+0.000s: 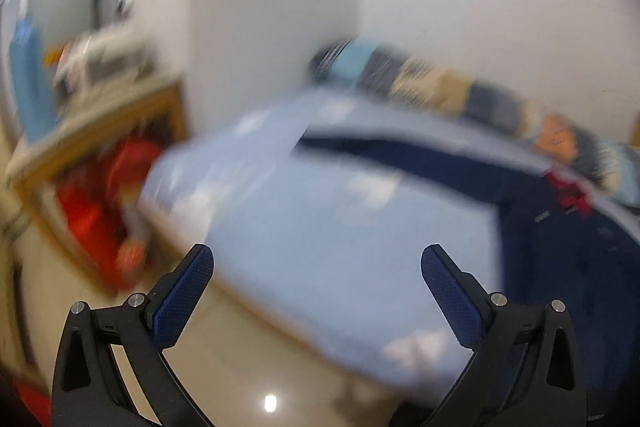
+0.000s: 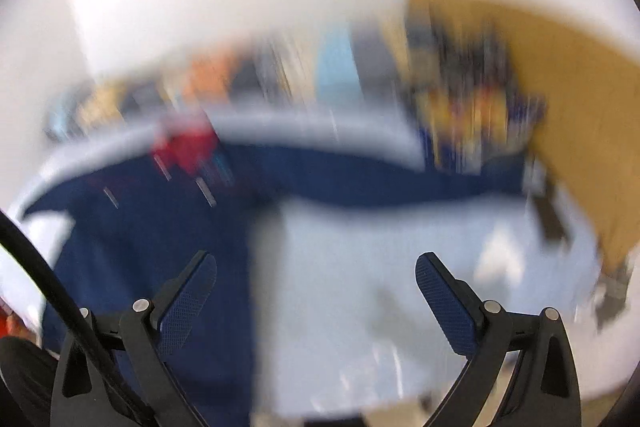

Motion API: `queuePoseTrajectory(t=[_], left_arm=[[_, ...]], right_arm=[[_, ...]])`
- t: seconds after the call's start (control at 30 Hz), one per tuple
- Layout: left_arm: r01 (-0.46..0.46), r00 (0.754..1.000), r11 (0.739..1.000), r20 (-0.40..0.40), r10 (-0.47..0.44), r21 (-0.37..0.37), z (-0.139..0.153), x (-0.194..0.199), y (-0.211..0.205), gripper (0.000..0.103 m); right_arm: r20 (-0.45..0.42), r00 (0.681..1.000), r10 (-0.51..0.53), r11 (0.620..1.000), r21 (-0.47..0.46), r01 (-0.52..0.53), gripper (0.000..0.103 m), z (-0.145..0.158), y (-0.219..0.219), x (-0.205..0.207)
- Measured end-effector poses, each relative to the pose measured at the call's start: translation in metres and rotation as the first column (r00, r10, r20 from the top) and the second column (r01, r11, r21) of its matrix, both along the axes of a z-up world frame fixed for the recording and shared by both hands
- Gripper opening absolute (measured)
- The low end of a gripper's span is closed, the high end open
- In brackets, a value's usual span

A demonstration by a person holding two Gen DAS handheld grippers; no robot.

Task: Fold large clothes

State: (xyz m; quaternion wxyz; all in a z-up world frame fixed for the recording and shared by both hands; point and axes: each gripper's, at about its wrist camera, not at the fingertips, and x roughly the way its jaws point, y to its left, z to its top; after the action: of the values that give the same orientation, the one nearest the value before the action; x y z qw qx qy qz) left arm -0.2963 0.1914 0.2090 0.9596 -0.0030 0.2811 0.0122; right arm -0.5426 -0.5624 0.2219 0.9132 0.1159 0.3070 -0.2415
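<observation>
1. Ahead of and below both sets of tongs, a dark navy garment is seen spread flat on a light blue bed; both views are heavily blurred, so fine detail cannot be told.
2. The left gripper is held with its jaws spread wide and nothing between them; only bedsheet and pale floor show in the gap.
3. The right gripper is likewise held wide apart and empty, above the garment's edge and the sheet.
4. From the left tongs the garment lies forward and to the right, with 1 sleeve stretched leftward across the far part of the bed.
5. From the right tongs the garment's body lies directly ahead and to the left, and the other sleeve runs out to the right; the sleeves' long line is thus laid crosswise to both tongs.
6. The right hand is judged nearer to the garment's body; the left is over the bed's near corner.
7. Open sheet is left between body and sleeve on each side. Room is bounded by a wooden cabinet far right, a wooden desk far left, and a row of folded clothes against the wall beyond.
8. No fold is judged begun; a reach to a sleeve end or hem seems called for.
</observation>
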Motion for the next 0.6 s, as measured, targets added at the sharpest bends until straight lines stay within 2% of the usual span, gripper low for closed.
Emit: queuePoseTrajectory(t=[0.07, 0.13, 0.17, 0.2, 0.23, 0.3, 0.33, 0.37, 0.43, 0.5, 0.53, 0.6], left_arm=[[0.088, 0.990, 0.996, 0.108, -0.086, -0.015, 0.038, -0.015, -0.041, 0.103], [0.195, 0.961, 0.980, 0.205, -0.184, -0.037, 0.079, -0.022, -0.078, 0.103], [0.251, 0.941, 0.967, 0.243, -0.236, -0.033, 0.099, -0.024, -0.101, 0.103], [0.311, 0.915, 0.950, 0.278, -0.293, -0.022, 0.115, -0.030, -0.131, 0.103], [0.345, 0.898, 0.938, 0.295, -0.327, -0.013, 0.126, -0.034, -0.153, 0.103], [0.438, 0.856, 0.899, 0.314, -0.411, -0.017, 0.139, -0.040, -0.211, 0.103], [0.467, 0.848, 0.884, 0.293, -0.441, -0.021, 0.135, -0.048, -0.228, 0.103], [0.481, 0.852, 0.877, 0.248, -0.461, -0.023, 0.131, -0.045, -0.253, 0.103], [0.468, 0.878, 0.883, 0.126, -0.461, -0.033, 0.103, -0.042, -0.310, 0.103], [0.433, 0.901, 0.900, 0.018, -0.433, -0.050, 0.056, -0.040, -0.356, 0.103], [0.408, 0.912, 0.912, -0.014, -0.409, -0.049, 0.036, -0.033, -0.366, 0.103], [0.324, 0.944, 0.945, -0.056, -0.326, -0.035, -0.021, -0.033, -0.383, 0.103]], right_arm=[[0.182, 0.982, 0.043, 0.989, -0.145, -0.016, 0.103, 0.056, 0.047, -0.011], [0.315, 0.945, 0.086, 0.965, -0.262, -0.001, 0.103, 0.075, 0.103, -0.030], [0.387, 0.911, 0.146, 0.948, -0.317, -0.017, 0.103, 0.078, 0.131, -0.037], [0.418, 0.884, 0.209, 0.938, -0.340, -0.061, 0.103, 0.077, 0.148, -0.034], [0.405, 0.877, 0.258, 0.927, -0.361, -0.106, 0.103, 0.074, 0.165, -0.023], [0.328, 0.898, 0.292, 0.912, -0.379, -0.159, 0.103, 0.065, 0.192, 0.012], [0.283, 0.899, 0.333, 0.906, -0.360, -0.223, 0.103, 0.058, 0.204, 0.036], [0.269, 0.895, 0.356, 0.904, -0.343, -0.256, 0.103, 0.050, 0.215, 0.048], [0.252, 0.899, 0.358, 0.904, -0.333, -0.267, 0.103, 0.036, 0.234, 0.069], [0.211, 0.922, 0.325, 0.919, -0.299, -0.255, 0.103, 0.014, 0.243, 0.096], [0.199, 0.925, 0.324, 0.924, -0.278, -0.264, 0.103, 0.002, 0.238, 0.104], [0.138, 0.951, 0.276, 0.946, -0.211, -0.244, 0.103, -0.031, 0.228, 0.114]])
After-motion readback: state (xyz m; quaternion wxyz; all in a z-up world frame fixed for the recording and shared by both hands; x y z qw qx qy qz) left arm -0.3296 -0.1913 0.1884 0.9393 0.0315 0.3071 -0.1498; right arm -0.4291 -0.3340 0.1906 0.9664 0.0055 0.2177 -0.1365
